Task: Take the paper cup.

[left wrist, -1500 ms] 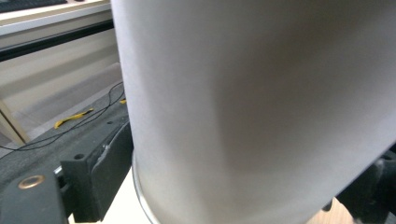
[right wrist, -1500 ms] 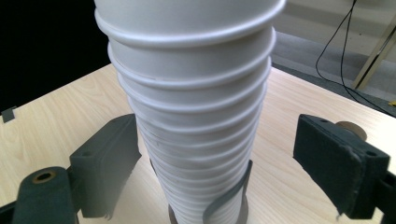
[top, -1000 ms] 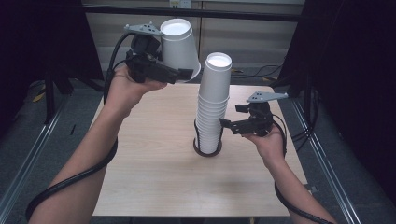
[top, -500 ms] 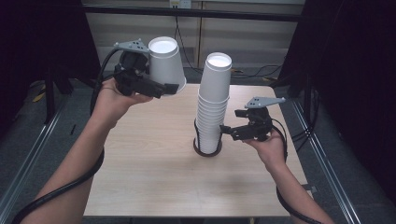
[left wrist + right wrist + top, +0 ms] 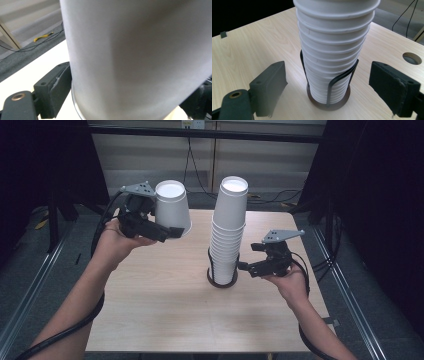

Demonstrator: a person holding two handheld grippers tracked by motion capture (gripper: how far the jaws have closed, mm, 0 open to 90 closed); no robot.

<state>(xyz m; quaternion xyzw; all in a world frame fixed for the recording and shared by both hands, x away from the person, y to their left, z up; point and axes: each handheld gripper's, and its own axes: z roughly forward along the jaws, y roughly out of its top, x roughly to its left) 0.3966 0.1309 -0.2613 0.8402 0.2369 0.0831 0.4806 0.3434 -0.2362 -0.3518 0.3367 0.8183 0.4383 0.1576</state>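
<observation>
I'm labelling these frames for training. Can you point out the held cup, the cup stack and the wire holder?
held cup [image 5: 172, 210], high view, on its side wall.
cup stack [image 5: 228, 227], high view, on the stack's middle.
wire holder [image 5: 331, 86], right gripper view, on a front wire upright.

One loose paper cup [image 5: 172, 210], one cup stack [image 5: 227, 230], one wire holder [image 5: 329, 96], two hand-held grippers

matt paper cups [image 5: 226, 237] – pale wood-grain table [image 5: 150, 295]
</observation>
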